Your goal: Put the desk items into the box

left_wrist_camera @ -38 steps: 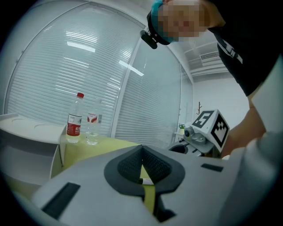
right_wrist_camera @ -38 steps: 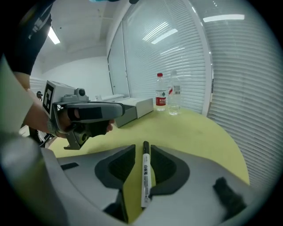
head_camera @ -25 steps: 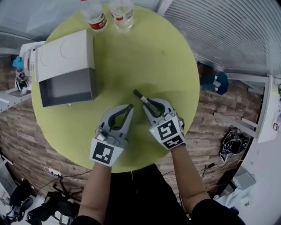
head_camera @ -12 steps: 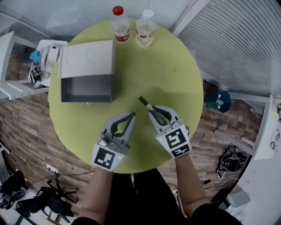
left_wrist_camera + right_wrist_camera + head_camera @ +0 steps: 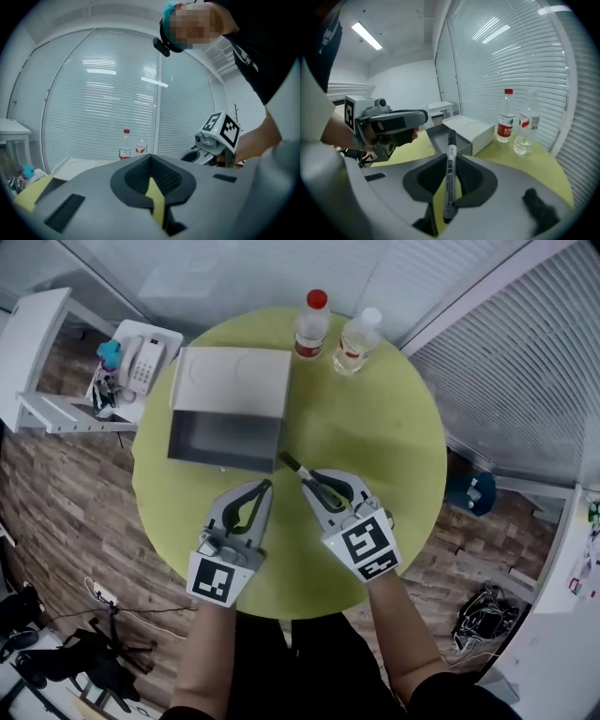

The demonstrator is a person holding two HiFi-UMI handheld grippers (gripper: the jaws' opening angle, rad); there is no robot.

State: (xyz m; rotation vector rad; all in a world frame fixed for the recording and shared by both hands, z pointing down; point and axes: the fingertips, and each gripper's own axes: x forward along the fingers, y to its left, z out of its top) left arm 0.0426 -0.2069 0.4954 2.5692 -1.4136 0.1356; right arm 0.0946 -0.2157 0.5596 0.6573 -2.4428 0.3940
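Your right gripper (image 5: 314,482) pinches a marker (image 5: 291,465), with the pads pressed on the white barrel on both sides. The pen runs out lengthwise past the fingertips. Its dark far end points at the box (image 5: 225,435) and comes close to the front corner of that box on your right-hand side. From the head view you cannot tell whether it is touching the corner.

Your left gripper (image 5: 264,487) has its jaws pressed together with nothing between them. It sits just in front of the box's open side and beside the right gripper.

The box stands open on the green table (image 5: 375,427), its grey inside bare and its white lid (image 5: 230,381) folded back on the side away from you. Beyond the lid's far right corner stand a red-capped bottle (image 5: 310,326) and a clear bottle (image 5: 358,338), side by side. Off the table, past the box's left side, a white telephone (image 5: 141,367) sits on a shelf
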